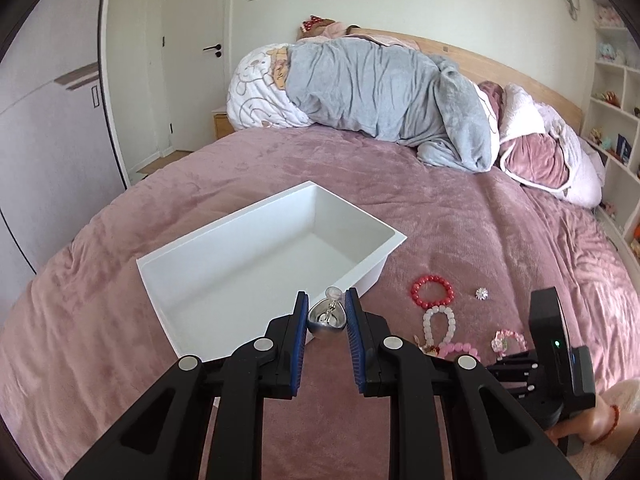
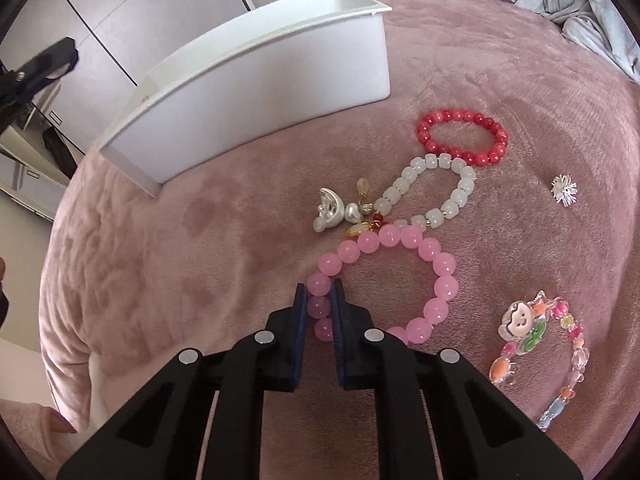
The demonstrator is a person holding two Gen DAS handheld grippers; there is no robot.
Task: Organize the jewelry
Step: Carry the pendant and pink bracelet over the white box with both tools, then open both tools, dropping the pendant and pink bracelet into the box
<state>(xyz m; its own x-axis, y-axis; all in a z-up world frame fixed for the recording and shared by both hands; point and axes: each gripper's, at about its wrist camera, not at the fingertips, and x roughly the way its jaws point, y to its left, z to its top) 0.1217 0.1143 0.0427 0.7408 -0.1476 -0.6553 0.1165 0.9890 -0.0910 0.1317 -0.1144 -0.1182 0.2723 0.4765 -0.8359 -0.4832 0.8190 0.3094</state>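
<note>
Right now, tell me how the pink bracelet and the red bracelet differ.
The pink bracelet is pale pink; the red bracelet is deep red. The pink bracelet is pinched in the right gripper; the red bracelet lies untouched. The pink bracelet lies farther from the white bin than the red bracelet. Both are round-bead loops on the bedspread.

Soft, even daylight filled both views, bright on the white walls and on the white bin (image 1: 240,276), whose inside showed only faint shading. The pink bedspread (image 1: 460,232) carried weak shadows. Fisheye bending curved the bed's edges, and dark vignetting ringed each frame. Focus was sharp; no glare.
</note>
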